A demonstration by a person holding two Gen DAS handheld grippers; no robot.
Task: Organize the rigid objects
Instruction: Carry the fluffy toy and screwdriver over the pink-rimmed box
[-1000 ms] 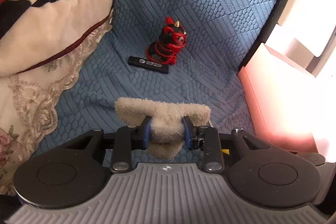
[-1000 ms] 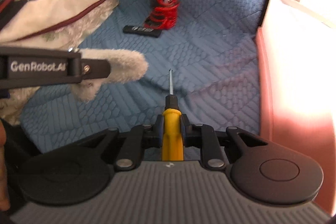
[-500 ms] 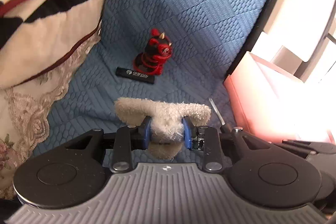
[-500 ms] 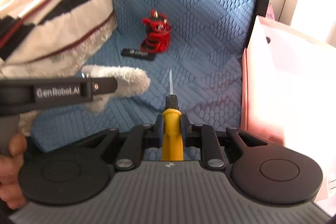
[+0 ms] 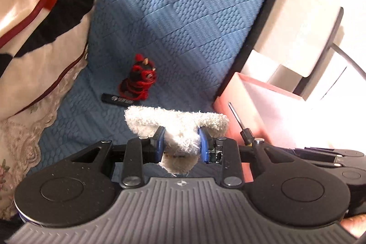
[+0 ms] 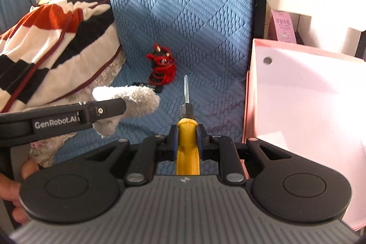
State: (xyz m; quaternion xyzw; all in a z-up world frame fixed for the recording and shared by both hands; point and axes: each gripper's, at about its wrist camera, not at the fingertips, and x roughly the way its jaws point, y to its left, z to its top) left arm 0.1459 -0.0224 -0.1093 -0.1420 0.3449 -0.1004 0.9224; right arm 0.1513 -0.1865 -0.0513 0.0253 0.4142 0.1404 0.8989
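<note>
Right now both grippers are full: the left gripper (image 5: 181,144) squeezes a fluffy white thing (image 5: 176,122), and the right gripper (image 6: 187,138) squeezes the yellow screwdriver (image 6: 187,127), tip pointing away. Beside the right jaws sits the pink box (image 6: 297,93), which looks empty, so I think nothing is put away yet. Farther past the jaws, on the blue cover (image 6: 194,15), a red and black toy (image 6: 162,68) and a flat black stick (image 6: 148,86) wait their turn. Bright sun hides part of the box, and I cannot tell what the fluffy thing is.
</note>
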